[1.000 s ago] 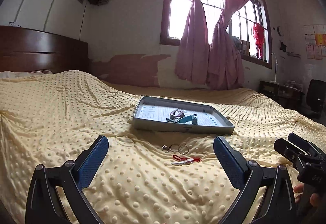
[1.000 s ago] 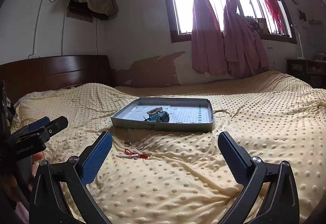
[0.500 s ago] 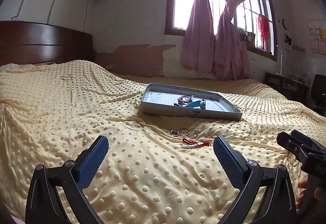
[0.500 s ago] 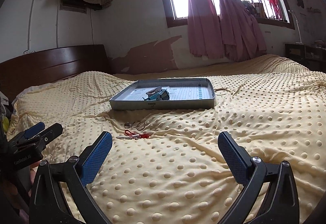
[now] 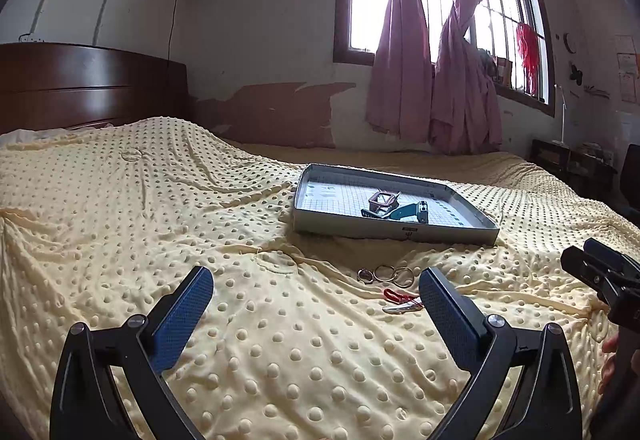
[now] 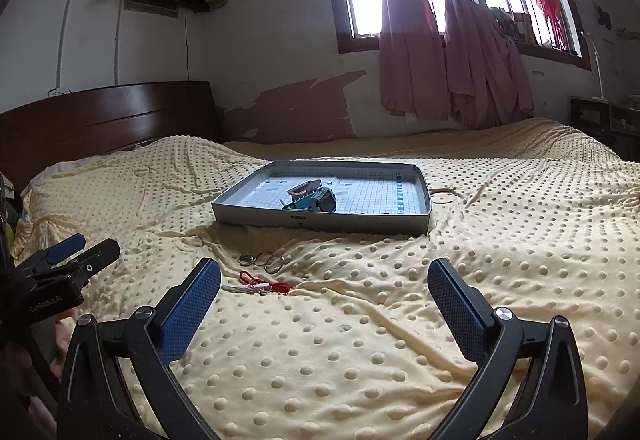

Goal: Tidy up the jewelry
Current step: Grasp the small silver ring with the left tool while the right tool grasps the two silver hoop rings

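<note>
- On bedspread (image 5: 120, 224), near tray (image 5: 440, 230): three rings (image 5: 386, 274), red-corded piece (image 5: 400, 300).
- Left gripper (image 5: 316, 304) and right gripper (image 6: 326, 290) gape, both empty.
- Risk: thin rings sink in soft cloth; jaws may pinch fabric, or snag cord.

Both tools same build: left tool (image 5: 316, 290) & right tool (image 6: 324, 282) w/ black angular frames, blue cross-hatched pads (image 5: 182, 314) on finger insides, silver round screws (image 6: 502, 313) at pivots. White "GenRobot.AI"-type lettering on left tool's body, right-wrist view.
</note>
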The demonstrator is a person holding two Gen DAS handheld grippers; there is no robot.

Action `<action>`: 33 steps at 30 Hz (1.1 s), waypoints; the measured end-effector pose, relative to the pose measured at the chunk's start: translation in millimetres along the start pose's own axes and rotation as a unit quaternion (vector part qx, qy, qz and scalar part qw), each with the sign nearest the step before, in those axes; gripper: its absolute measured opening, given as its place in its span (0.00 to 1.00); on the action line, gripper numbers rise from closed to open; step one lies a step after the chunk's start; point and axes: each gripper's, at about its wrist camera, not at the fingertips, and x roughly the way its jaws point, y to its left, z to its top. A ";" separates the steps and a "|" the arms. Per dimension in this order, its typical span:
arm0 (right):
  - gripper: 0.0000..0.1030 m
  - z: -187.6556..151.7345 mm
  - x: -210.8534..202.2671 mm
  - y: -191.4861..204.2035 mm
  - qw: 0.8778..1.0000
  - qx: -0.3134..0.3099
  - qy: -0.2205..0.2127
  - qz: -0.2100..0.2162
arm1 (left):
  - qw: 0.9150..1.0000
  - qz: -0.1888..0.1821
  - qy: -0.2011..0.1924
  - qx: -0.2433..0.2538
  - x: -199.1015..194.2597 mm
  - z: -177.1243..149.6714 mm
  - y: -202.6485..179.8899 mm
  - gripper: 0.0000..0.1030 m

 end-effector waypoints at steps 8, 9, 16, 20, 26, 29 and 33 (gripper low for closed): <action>0.99 26.0 30.5 4.6 1.000 -0.020 -0.010 0.013 | 1.000 0.000 0.002 -0.007 36.2 21.3 12.7 1.00; 0.99 28.8 35.0 5.4 1.000 -0.022 -0.010 0.016 | 1.000 0.000 0.003 -0.011 41.4 23.2 15.4 1.00; 0.99 40.6 71.6 13.4 0.999 -0.038 0.004 0.037 | 1.000 -0.017 0.013 -0.003 75.3 32.1 17.5 1.00; 0.99 44.4 90.0 18.5 0.998 -0.054 0.006 0.043 | 1.000 -0.021 0.010 -0.007 92.4 36.0 15.5 1.00; 0.99 43.9 114.6 21.8 0.997 -0.043 0.021 0.053 | 0.999 -0.027 0.021 0.001 113.9 32.5 5.3 1.00; 0.93 38.9 124.3 19.0 0.997 -0.038 0.045 0.059 | 0.998 -0.039 0.039 0.005 122.6 30.3 4.3 1.00; 0.55 34.4 142.1 16.7 0.992 -0.033 0.092 0.079 | 0.996 -0.067 0.061 0.001 132.7 27.8 6.7 0.88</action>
